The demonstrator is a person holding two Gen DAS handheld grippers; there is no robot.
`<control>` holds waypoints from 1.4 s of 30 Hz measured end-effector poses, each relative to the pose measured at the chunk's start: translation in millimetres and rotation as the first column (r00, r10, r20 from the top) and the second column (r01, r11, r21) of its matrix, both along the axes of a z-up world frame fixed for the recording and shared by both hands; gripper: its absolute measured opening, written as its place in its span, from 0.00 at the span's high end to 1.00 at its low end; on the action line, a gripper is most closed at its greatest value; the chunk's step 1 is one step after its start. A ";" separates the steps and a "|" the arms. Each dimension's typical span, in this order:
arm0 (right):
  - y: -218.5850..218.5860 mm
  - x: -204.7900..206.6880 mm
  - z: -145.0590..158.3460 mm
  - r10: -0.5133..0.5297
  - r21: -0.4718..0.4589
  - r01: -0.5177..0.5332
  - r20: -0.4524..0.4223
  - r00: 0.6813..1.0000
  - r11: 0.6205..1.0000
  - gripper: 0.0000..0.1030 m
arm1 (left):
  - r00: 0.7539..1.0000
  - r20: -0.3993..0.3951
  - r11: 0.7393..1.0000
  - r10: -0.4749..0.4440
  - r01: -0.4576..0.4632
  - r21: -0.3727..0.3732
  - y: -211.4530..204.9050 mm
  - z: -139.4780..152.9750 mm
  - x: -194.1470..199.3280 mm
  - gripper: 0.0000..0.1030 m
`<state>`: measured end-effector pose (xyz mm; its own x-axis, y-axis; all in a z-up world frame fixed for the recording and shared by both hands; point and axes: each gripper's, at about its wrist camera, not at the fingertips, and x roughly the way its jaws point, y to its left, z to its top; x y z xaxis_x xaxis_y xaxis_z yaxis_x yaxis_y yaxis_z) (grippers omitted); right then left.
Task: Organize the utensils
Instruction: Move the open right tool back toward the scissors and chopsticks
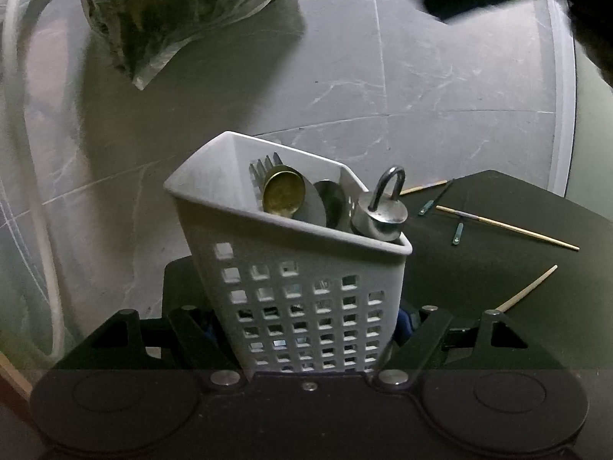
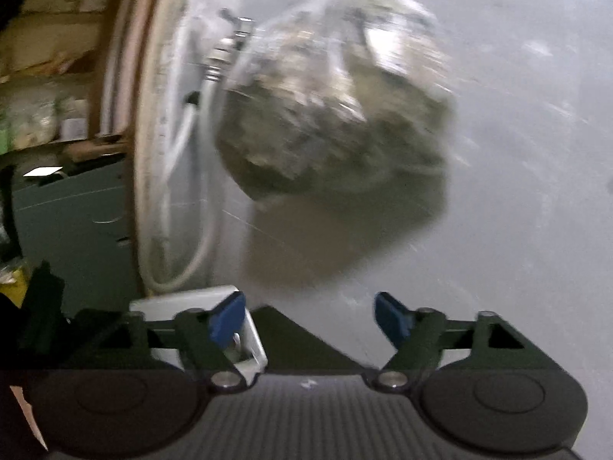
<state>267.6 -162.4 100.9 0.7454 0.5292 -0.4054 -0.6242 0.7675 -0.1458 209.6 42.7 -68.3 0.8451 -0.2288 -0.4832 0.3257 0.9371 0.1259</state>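
We clamp left tongs on basket | right tongs apart, empty, basket rim beside left finger | open wall ahead.

The utensil caddy looked like matt white plastic, its wall pierced by a grid of square holes. Inside it, a fork and two spoon bowls were glossy metal, one tinted brassy, beside a dull steel weight with a loop. Thin chopsticks looked like pale wood on a matt black mat. The wall tiles were smooth grey marble-like stone. A crinkled clear plastic bag hung glossy.
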 end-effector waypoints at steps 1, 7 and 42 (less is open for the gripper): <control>-9.2 -2.5 -3.8 -0.028 0.004 0.028 -0.012 1.000 1.000 0.14 | 1.000 -0.001 1.000 0.006 -0.006 0.002 -0.8 0.4 -0.5 0.23; -59.5 -18.7 -35.3 -0.178 0.008 0.180 -0.139 0.974 0.984 0.07 | 0.998 -0.016 0.998 0.054 -0.053 0.015 -7.2 2.8 -3.0 0.24; -74.8 60.2 -163.2 -0.216 0.065 0.276 -0.465 0.859 0.959 0.00 | 0.943 -0.069 0.945 0.326 -0.323 0.045 -29.7 9.2 -26.5 0.24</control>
<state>327.9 -237.2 -62.3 0.6115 0.4212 -0.6699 -0.3869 0.8976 0.2112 183.1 13.0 -59.1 0.8322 0.0687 -0.5502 0.0142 0.9893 0.1450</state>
